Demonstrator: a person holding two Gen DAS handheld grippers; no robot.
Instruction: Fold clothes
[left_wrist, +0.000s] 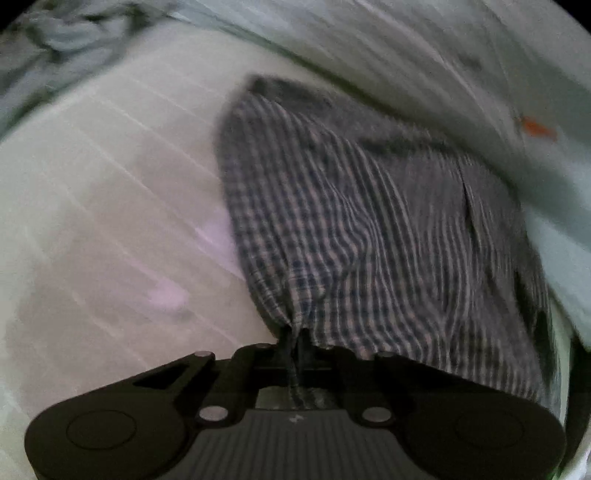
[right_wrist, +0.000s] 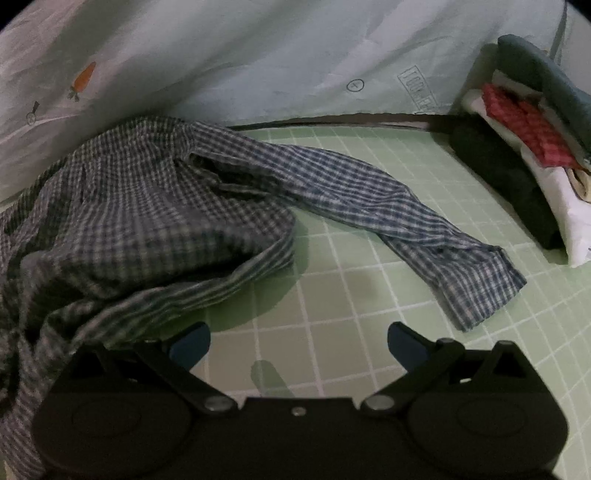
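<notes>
A blue and white checked shirt (right_wrist: 140, 206) lies crumpled on a green gridded mat (right_wrist: 351, 295), one sleeve (right_wrist: 424, 236) stretched out to the right. My left gripper (left_wrist: 293, 343) is shut on an edge of the checked shirt (left_wrist: 351, 229), which hangs away from it; this view is blurred. My right gripper (right_wrist: 298, 341) is open and empty, low over the mat, its left finger close beside the shirt's bunched hem.
A stack of folded clothes (right_wrist: 524, 147) stands at the far right of the mat. A pale sheet with a carrot print (right_wrist: 221, 51) rises behind the mat. A grey bundle of cloth (left_wrist: 74, 33) lies at the far left.
</notes>
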